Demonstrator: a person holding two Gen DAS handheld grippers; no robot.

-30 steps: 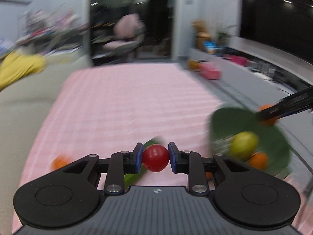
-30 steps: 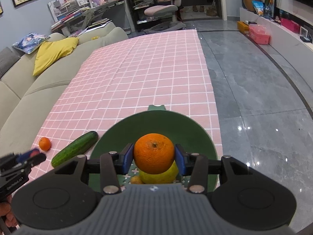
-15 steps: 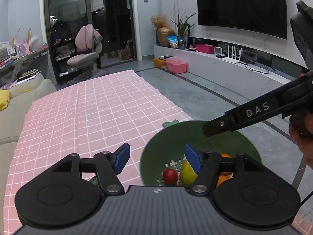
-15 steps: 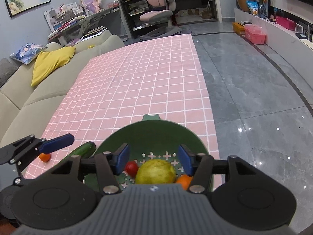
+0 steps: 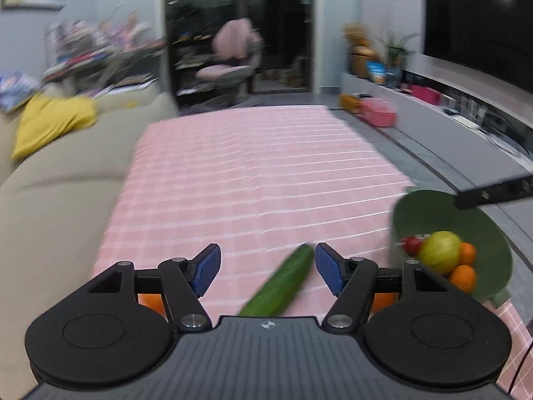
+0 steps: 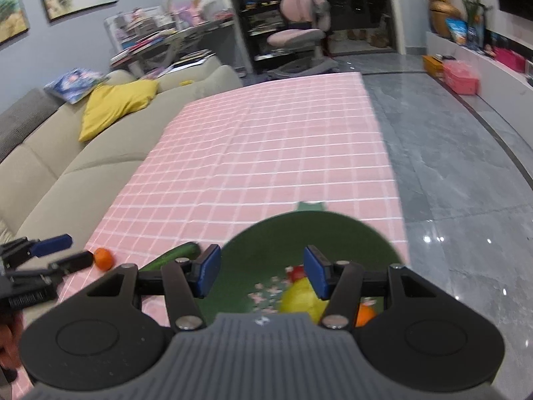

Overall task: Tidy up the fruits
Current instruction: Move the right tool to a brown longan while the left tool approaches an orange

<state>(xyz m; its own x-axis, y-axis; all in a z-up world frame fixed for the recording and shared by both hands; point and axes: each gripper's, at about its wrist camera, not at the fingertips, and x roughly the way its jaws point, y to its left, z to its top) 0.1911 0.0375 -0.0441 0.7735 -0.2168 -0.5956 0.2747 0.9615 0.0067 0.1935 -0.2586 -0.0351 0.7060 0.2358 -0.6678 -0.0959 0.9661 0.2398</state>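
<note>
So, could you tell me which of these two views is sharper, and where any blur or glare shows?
Left wrist view: sideways motion blur smears the tablecloth grid. Right wrist view: sharper, grid crisp, light glints on the floor, bowl slightly soft.

Cucumber (image 5: 279,286) on tablecloth (image 5: 250,183), left of bowl (image 5: 433,213); tangerine (image 6: 103,258) further left.

A pink checked cloth (image 6: 266,153) covers the tabletop. Beside it stands a beige sofa (image 6: 66,166) with a yellow cushion (image 6: 116,106). Beyond are a pink desk chair (image 6: 299,26), grey tiled floor (image 6: 466,183) and a dark television (image 5: 479,30).
</note>
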